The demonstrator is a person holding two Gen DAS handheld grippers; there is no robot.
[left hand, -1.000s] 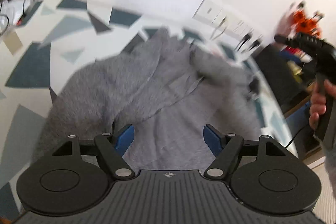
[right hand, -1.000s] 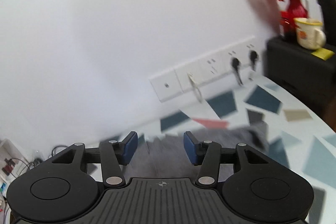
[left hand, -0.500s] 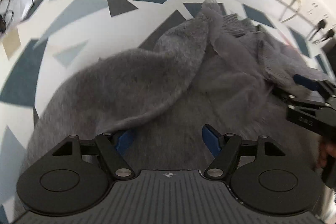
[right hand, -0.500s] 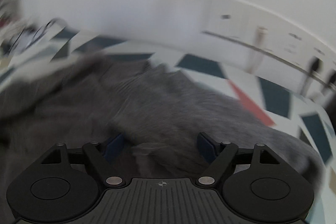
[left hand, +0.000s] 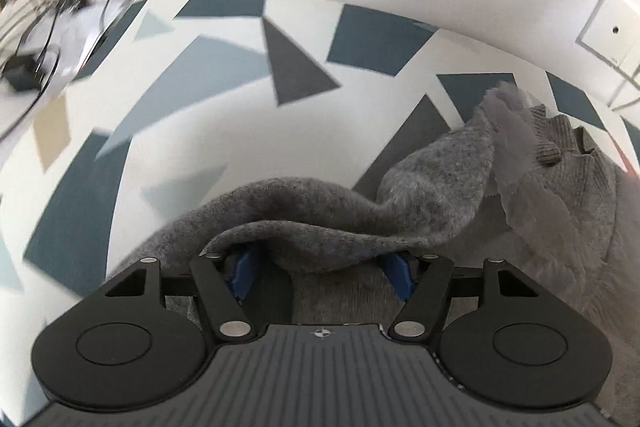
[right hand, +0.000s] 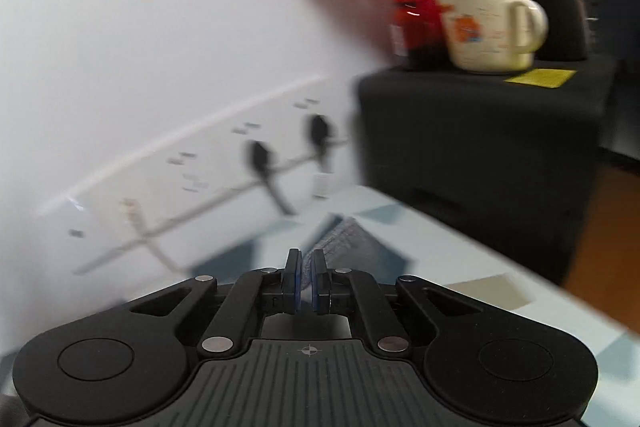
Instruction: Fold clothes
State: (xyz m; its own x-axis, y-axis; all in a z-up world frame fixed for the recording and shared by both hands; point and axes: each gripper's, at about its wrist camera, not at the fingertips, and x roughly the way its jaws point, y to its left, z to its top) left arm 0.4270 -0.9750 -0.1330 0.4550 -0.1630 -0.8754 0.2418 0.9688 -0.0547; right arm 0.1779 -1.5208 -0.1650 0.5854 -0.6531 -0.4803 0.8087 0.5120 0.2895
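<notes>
A grey fleece garment (left hand: 420, 195) lies crumpled on a table with a white and blue geometric cloth (left hand: 224, 131). In the left wrist view my left gripper (left hand: 322, 269) is open, low over the garment, and a thick fold of it lies across and between the blue fingers (left hand: 240, 269). In the right wrist view my right gripper (right hand: 305, 283) is shut on a thin grey edge of the garment (right hand: 344, 239), which stretches forward from the pads. The ribbed collar (left hand: 560, 139) shows at the far right of the left wrist view.
Cables and a small black box (left hand: 24, 75) lie at the table's far left. A white socket strip with black plugs (right hand: 288, 155) runs along the wall. A black cabinet (right hand: 480, 155) stands to the right, with a mug (right hand: 488, 27) and a red vase of orange flowers (right hand: 420, 7).
My right gripper has shut on the garment's edge and swung right toward the cabinet. My left gripper has dropped lower, so a fold now lies between its open fingers.
</notes>
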